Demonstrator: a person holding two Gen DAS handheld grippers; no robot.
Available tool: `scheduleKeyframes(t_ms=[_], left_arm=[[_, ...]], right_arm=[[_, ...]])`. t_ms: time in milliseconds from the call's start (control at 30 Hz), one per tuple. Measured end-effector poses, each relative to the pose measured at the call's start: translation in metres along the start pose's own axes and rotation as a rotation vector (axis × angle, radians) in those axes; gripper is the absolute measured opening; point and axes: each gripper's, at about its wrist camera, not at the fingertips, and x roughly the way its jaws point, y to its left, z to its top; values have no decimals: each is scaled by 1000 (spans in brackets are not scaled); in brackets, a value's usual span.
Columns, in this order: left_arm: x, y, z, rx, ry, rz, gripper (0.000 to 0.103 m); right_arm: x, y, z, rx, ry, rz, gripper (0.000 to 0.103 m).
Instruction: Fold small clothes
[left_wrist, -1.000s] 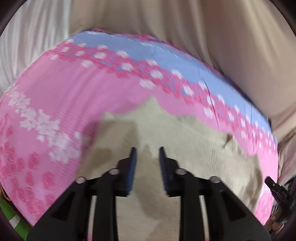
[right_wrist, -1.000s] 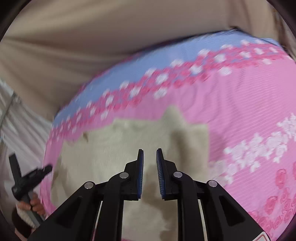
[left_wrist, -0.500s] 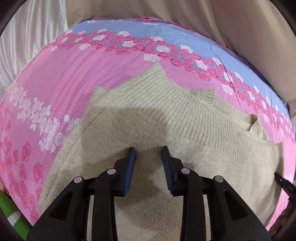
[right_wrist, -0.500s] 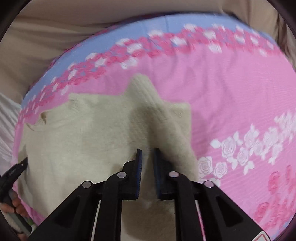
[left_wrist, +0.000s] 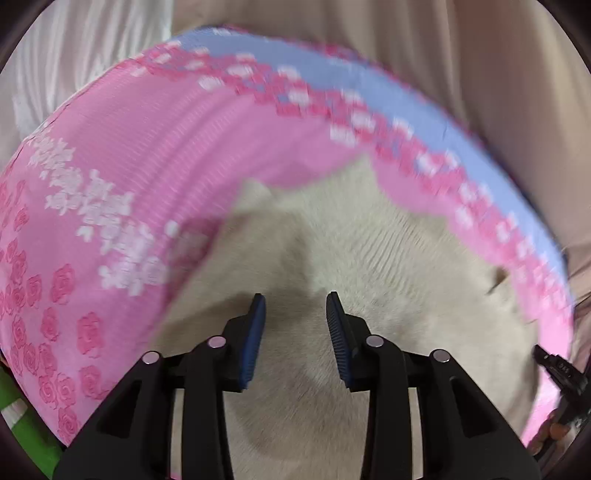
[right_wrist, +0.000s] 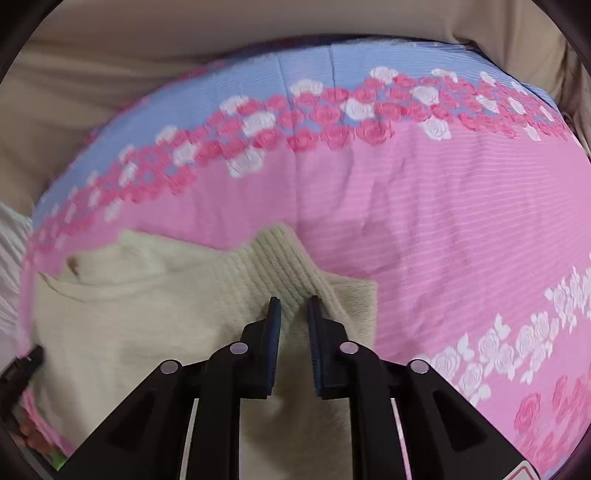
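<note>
— Two grippers over the knit?
— Both have just been opening; left gripper gapes, nothing pinched; right gripper narrowly parted above a fold; beige sweater lies on the pink floral sheet.

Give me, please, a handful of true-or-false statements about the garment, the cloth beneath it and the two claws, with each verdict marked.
1. The beige knitted sweater lies on a pink floral cloth. True.
2. The cloth has a green border along its far edge. False: the border is blue.
3. The left claw hangs over the sweater with its jaws apart and nothing pinched. True; they have just been opening.
4. The right claw is over bare pink cloth. False: it is over the sweater's ribbed part.
5. The sweater is striped red. False: it is plain beige.
</note>
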Motion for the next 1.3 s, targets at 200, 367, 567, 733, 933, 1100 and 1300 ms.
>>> scheduleKeyframes(t_ms=[200, 367, 567, 733, 933, 1100, 1300], left_arm=[[-45, 88, -18, -128, 2, -21, 55], [-48, 125, -55, -216, 67, -50, 55], [-26, 125, -72, -179, 132, 71, 32], [-49, 118, -56, -159, 71, 103, 29], [-62, 58, -21, -88, -14, -32, 35], [-33, -10, -9, 33, 9, -85, 39], [15, -28, -24, 65, 108, -27, 39]], right_arm=[[-40, 9, -58, -41, -5, 79, 36], [-37, 17, -105, -25, 58, 103, 37], [-26, 27, -109, -118, 87, 17, 36], [-40, 37, -91, -60, 59, 93, 40], [-39, 110, -53, -177, 35, 231, 34], [-5, 164, -38, -310, 92, 203, 23], [56, 181, -42, -378, 208, 125, 23]])
